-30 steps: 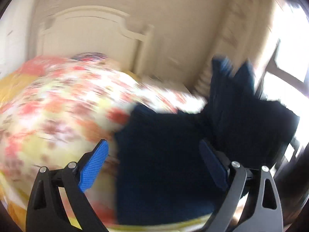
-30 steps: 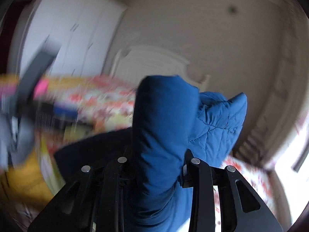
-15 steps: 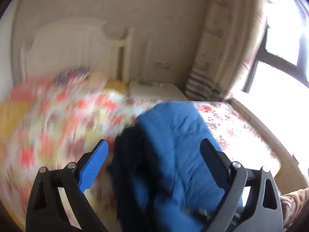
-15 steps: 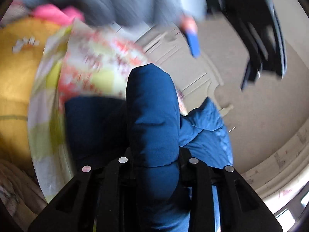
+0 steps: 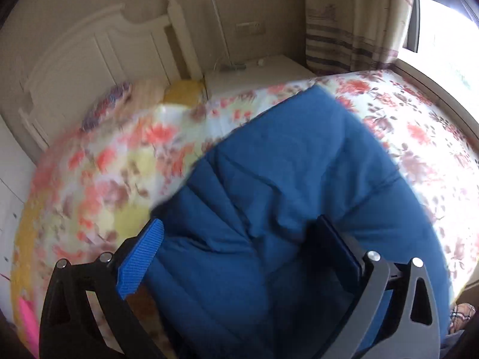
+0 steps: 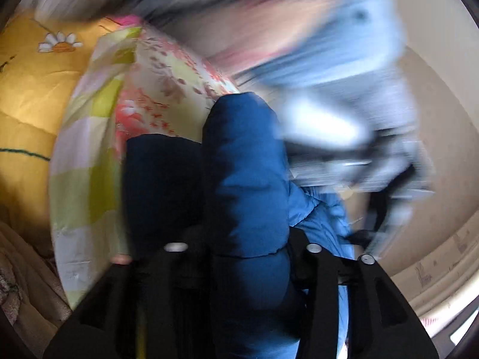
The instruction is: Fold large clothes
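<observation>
A large blue quilted jacket (image 5: 293,197) lies spread on the floral bed cover (image 5: 119,173). My left gripper (image 5: 239,251) is open just above the jacket's near part, with blue pads apart and fabric showing between them. In the right wrist view my right gripper (image 6: 245,239) is shut on a thick padded fold of the blue jacket (image 6: 245,155), which sticks up between the fingers. A darker part of the jacket (image 6: 161,179) lies to its left. The other gripper and a hand pass as a blur (image 6: 344,104) at upper right.
A white headboard (image 5: 98,59) and a white bedside table (image 5: 257,71) stand behind the bed. A striped curtain (image 5: 350,24) and a bright window (image 5: 446,30) are at the right. A yellow blanket with a daisy (image 6: 36,89) lies left of the bed cover.
The left gripper has swung right and down over the jacket, which now lies spread light side up. The right gripper has tilted toward the bed, still clamped on the fold.
</observation>
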The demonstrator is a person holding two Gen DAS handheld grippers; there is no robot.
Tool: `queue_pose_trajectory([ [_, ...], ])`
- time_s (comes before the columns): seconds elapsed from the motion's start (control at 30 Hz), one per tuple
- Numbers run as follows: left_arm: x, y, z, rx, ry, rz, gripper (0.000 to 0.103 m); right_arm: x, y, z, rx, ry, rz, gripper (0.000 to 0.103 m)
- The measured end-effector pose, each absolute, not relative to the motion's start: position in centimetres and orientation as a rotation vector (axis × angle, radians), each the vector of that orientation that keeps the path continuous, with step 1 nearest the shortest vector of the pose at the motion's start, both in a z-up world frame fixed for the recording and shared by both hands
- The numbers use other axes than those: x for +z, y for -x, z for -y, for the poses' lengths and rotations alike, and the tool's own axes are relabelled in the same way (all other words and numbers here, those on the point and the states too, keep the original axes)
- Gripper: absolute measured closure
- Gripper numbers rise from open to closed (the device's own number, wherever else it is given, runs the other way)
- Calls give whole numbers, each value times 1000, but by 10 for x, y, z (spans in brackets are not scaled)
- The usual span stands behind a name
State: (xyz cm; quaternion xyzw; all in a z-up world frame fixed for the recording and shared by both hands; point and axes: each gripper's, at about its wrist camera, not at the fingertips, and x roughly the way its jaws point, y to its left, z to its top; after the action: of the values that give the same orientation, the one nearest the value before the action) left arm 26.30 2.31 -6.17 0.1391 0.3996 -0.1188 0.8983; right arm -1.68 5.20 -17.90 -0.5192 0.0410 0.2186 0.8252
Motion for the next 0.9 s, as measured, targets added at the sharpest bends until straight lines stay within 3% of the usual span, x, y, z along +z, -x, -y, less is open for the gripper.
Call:
queue_pose_trajectory([
  [0.13,-82,-271,-63,-227,-120,-810,2,-143,26,-16,638,923,-172,41],
  [0.33,-91,-265,-68,-109,-164,-733,2,-65,-34,86,699,392,-298,39],
  [0.47,-90,-266,-64,-78,-200,-713,2,-33,-124,119,573,248,-352,38],
  [0.6,-88,-263,-64,-81,-188,-718,2,-35,-225,128,509,158,-485,39],
  [0.67,-88,-263,-65,-83,-185,-718,2,-43,-266,120,532,156,-575,44],
  [0.73,-89,-264,-66,-84,-180,-720,2,-62,-297,99,527,225,-660,50],
  [0.9,-97,-275,-72,-61,-161,-765,2,-107,-329,86,558,228,-813,49],
])
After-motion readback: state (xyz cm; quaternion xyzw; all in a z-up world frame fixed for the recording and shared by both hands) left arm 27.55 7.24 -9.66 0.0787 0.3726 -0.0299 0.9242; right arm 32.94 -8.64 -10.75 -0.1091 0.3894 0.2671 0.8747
